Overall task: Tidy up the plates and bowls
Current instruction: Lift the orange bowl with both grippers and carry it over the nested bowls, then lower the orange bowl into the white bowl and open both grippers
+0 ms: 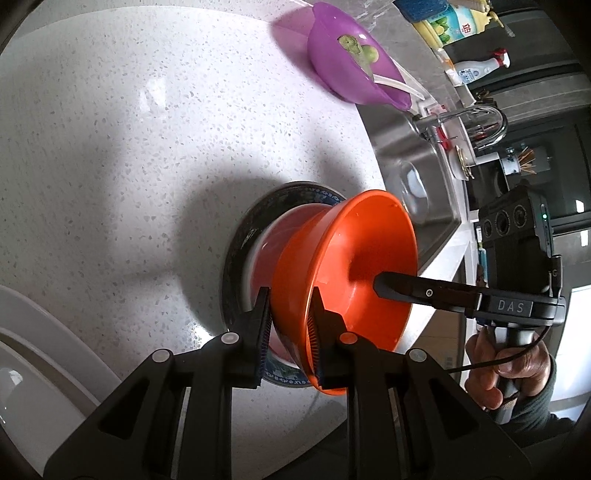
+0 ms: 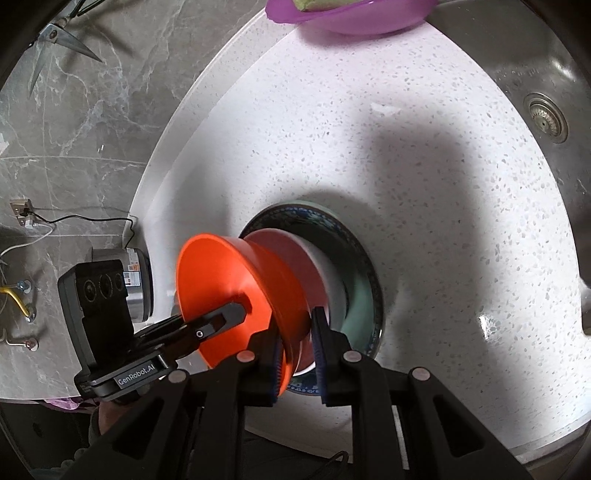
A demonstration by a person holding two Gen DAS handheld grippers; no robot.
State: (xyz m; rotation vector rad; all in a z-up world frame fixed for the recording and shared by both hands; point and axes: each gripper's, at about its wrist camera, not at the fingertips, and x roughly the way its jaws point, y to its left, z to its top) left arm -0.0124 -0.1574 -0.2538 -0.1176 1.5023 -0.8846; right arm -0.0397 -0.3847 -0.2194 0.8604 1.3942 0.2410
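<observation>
An orange bowl [image 1: 351, 251] [image 2: 221, 273] is carried by both grippers, tilted over a stack. My left gripper [image 1: 290, 295] is shut on its near rim. My right gripper [image 2: 295, 325] is shut on the opposite rim, with one of its fingers [image 1: 406, 288] inside the bowl. The stack beneath has a pink bowl [image 1: 273, 243] [image 2: 291, 258] in a white bowl [image 2: 332, 273] on a blue-patterned plate [image 1: 240, 236] [image 2: 365, 266]. The orange bowl's base sits at the pink bowl's mouth; I cannot tell if they touch.
The stack stands on a white speckled counter [image 1: 129, 147]. A purple bowl [image 1: 343, 70] [image 2: 351, 14] holding green scraps sits at the far edge. The steel sink [image 1: 413, 173] [image 2: 535, 92], faucet [image 1: 476, 118] and bottles [image 1: 472, 70] lie beyond. A white rounded object [image 1: 37, 350] sits near left.
</observation>
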